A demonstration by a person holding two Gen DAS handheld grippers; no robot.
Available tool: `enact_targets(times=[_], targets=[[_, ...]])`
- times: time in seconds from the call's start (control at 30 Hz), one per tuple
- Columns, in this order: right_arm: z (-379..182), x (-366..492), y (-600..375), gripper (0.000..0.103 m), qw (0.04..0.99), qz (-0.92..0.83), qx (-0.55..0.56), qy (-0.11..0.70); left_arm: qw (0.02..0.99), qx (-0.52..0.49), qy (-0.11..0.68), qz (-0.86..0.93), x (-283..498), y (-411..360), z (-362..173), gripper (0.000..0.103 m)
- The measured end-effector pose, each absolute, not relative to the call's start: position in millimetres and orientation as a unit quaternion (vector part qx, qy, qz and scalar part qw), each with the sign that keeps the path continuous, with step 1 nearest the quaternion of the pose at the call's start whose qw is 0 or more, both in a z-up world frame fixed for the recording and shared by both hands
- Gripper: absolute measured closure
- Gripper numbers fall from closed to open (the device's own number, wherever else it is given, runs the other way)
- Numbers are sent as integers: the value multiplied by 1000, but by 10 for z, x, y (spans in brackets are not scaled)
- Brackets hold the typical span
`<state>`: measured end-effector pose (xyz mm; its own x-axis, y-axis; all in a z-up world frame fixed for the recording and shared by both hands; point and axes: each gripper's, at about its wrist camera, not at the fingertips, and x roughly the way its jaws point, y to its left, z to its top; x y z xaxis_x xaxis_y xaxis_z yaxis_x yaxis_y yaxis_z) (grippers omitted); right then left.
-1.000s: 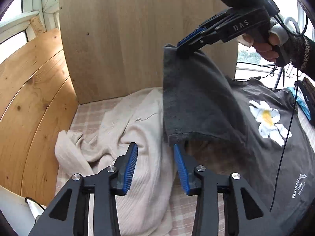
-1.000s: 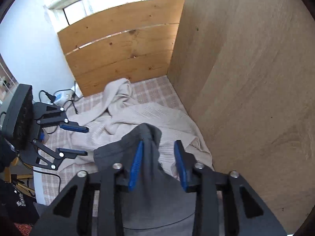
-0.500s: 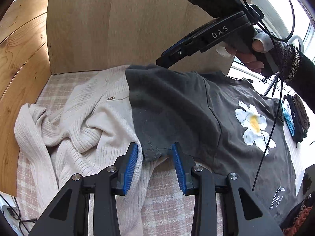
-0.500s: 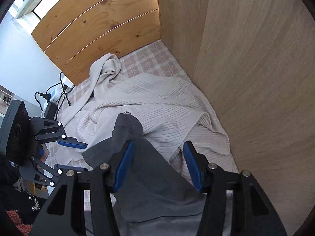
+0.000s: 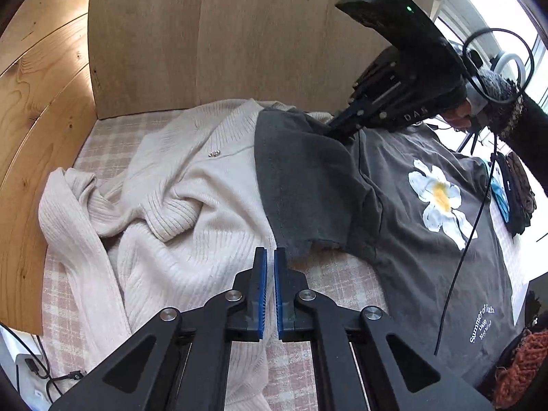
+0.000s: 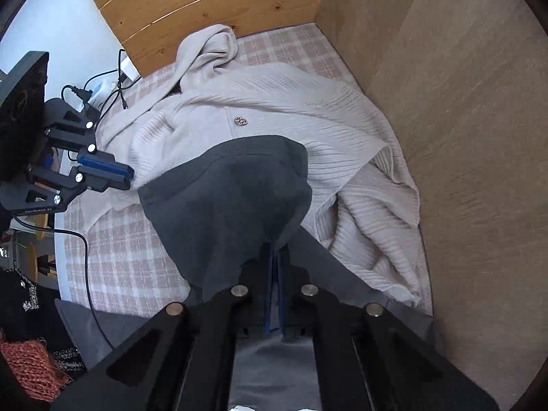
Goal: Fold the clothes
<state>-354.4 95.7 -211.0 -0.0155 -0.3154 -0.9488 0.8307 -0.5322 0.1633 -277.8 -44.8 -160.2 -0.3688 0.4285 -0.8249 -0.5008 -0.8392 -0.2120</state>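
On the checked bed surface near the wooden corner, the dark T-shirt sleeve is laid out, left gripper closing on nothing, right gripper clenched with no cloth clearly between its pads; next, a sleeve-edge grasp is judged needed.

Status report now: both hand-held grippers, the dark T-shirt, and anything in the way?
Left hand-held gripper closing, nothing between the jaws, beside the sleeve hem. Right hand-held gripper shut on dark T-shirt near its shoulder. T-shirt sleeve lies over cream sweater.

Right gripper jaws clamped on dark grey T-shirt; cream sweater beneath.
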Motion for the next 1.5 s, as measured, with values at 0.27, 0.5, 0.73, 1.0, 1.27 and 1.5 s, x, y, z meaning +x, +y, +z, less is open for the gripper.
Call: enact_targets(times=[0.27, 0.5, 0.73, 1.0, 1.27, 1.5], targets=[[-1917, -3933, 1003, 75, 423, -703, 556, 134, 294, -486, 35, 822, -3477, -184, -1477, 66], [-2246, -4167, 658, 69, 436, -668, 592, 113, 286, -490, 29, 823, -3121, -378, -1532, 66], [-1848, -3565, 655, 98, 475, -697, 494, 210, 290, -507, 30, 811, -2835, -465, -1623, 65], [-1415, -3008, 1259, 98, 479, -730, 421, 247, 331, -502, 74, 796, -2760, -52, -1679, 63], [-1487, -2886, 1422, 98, 471, -734, 420, 252, 341, -508, 60, 788, -2866, 65, -1733, 63], [-1326, -2925, 1282, 98, 470, -762, 369, 249, 335, -475, 38, 813, -2809, -52, -1551, 99]])
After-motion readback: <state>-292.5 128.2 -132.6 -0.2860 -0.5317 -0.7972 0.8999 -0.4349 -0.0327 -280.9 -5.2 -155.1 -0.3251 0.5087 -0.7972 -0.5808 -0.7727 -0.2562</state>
